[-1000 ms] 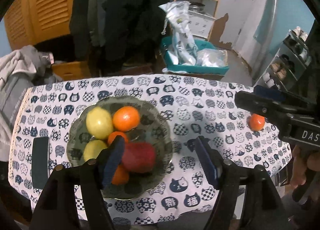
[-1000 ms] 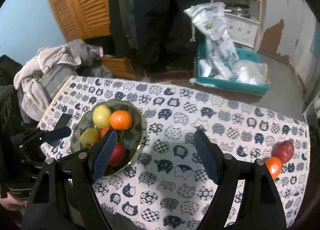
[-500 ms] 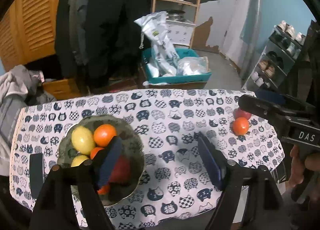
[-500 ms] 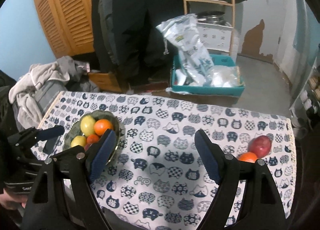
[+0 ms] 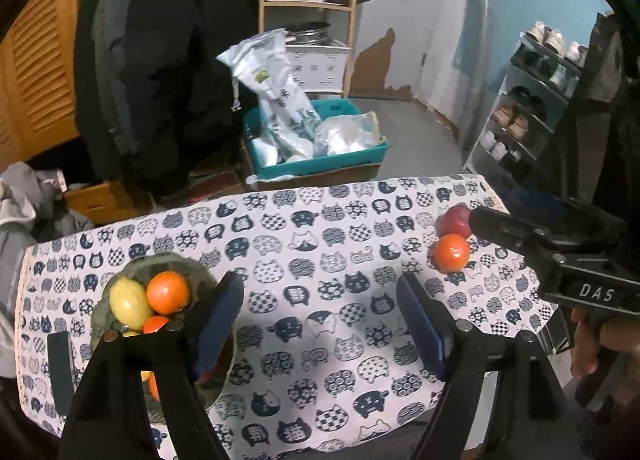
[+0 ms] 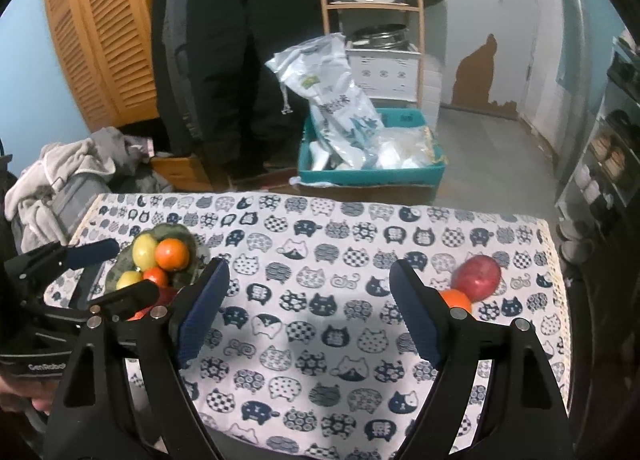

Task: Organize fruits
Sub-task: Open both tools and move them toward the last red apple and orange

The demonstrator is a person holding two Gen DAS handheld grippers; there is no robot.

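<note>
I see the table (image 6: 312, 344) beneath both sets of fingers. Bowl (image 5: 176, 264) of fruit by left fingers (image 5: 216, 316), which are wide apart, holding nothing. Right fingers (image 6: 416, 316) equally wide, empty; apple (image 6: 478, 276) and orange (image 5: 451, 252) just beyond them, touching.

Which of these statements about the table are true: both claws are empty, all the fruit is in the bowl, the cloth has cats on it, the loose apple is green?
1. Both the left claw and the right claw are empty. True.
2. All fruit sits in the bowl. False: a red apple and an orange lie on the cloth.
3. The tablecloth shows cats. True.
4. The loose apple is green. False: it is red.
</note>
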